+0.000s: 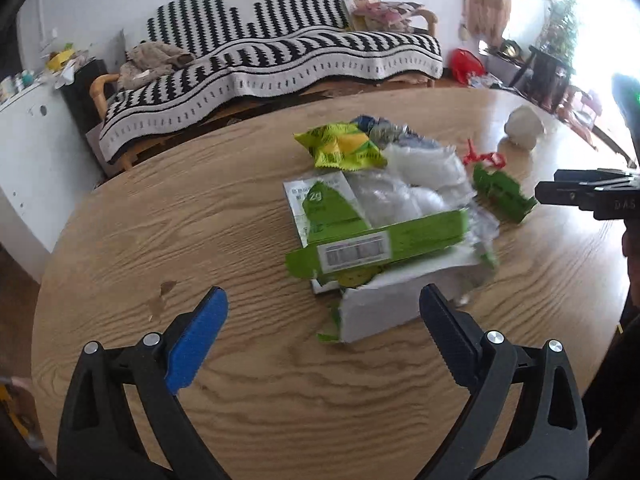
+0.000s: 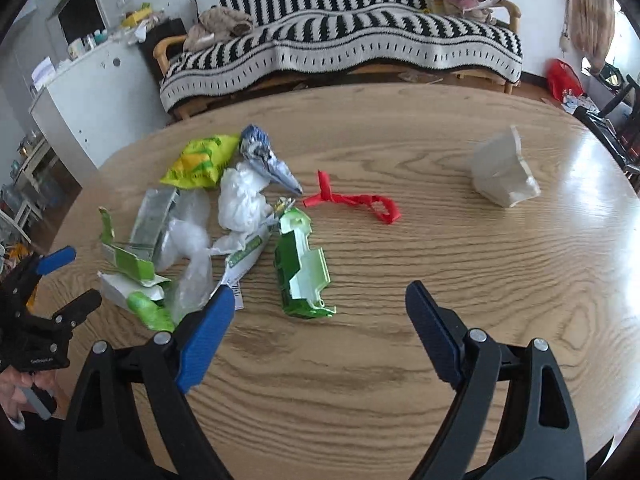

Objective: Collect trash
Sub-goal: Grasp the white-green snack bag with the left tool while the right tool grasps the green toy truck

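A heap of trash lies on the round wooden table (image 1: pixel 248 360): a torn green-and-white carton (image 1: pixel 376 248), a yellow-green snack bag (image 1: pixel 344 148), clear plastic wrap (image 1: pixel 404 188), a green carton piece (image 1: pixel 500 194) and a red ribbon (image 1: pixel 486 158). My left gripper (image 1: pixel 322 312) is open and empty, just short of the torn carton. In the right wrist view, my right gripper (image 2: pixel 320 308) is open and empty, just short of the green carton piece (image 2: pixel 304 272), with the red ribbon (image 2: pixel 356 202) and a crumpled white paper (image 2: pixel 502 172) beyond.
A sofa with a black-and-white striped cover (image 2: pixel 340 36) stands behind the table. A white cabinet (image 2: pixel 80 92) is at the left. The left gripper also shows in the right wrist view (image 2: pixel 70 278) at the table's left edge. Bare wood (image 2: pixel 480 264) lies right of the trash.
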`<move>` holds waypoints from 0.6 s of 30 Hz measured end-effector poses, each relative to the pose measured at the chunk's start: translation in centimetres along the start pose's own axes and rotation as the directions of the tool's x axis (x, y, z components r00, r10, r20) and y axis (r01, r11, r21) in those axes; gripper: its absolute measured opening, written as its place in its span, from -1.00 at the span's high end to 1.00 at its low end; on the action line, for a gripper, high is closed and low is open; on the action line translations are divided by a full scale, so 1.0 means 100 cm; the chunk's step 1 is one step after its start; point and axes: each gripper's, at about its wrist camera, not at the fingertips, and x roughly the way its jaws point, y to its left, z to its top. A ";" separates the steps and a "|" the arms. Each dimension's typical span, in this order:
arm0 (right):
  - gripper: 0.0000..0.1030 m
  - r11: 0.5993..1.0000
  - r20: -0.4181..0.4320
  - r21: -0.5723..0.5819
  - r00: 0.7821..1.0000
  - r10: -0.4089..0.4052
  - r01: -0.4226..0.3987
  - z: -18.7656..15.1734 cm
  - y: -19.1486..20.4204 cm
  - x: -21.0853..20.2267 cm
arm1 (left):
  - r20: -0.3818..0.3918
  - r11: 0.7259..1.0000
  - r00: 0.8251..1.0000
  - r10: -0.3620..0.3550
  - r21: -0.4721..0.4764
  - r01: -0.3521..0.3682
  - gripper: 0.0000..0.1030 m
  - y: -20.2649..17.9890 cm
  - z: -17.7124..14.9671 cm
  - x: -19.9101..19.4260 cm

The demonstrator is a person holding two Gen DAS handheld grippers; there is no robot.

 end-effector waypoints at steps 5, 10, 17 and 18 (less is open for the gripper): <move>-0.63 0.999 -0.044 -0.036 0.999 -0.019 0.017 0.003 0.004 0.027 | -0.023 0.997 0.998 -0.066 -0.027 0.065 -0.82 0.005 0.001 0.021; -0.63 0.999 -0.050 -0.016 0.997 -0.051 0.050 0.009 -0.004 0.038 | -0.009 0.987 0.988 -0.156 -0.025 0.156 -0.82 -0.007 0.002 0.022; -0.63 0.994 -0.040 0.066 0.996 -0.082 0.084 0.013 -0.028 0.032 | -0.063 0.922 0.922 -0.383 0.044 0.386 -0.82 -0.037 -0.011 0.000; -0.63 0.995 -0.039 0.069 0.996 -0.075 0.077 0.013 -0.030 0.031 | -0.053 0.929 0.931 -0.361 0.070 0.365 -0.82 -0.040 -0.012 -0.005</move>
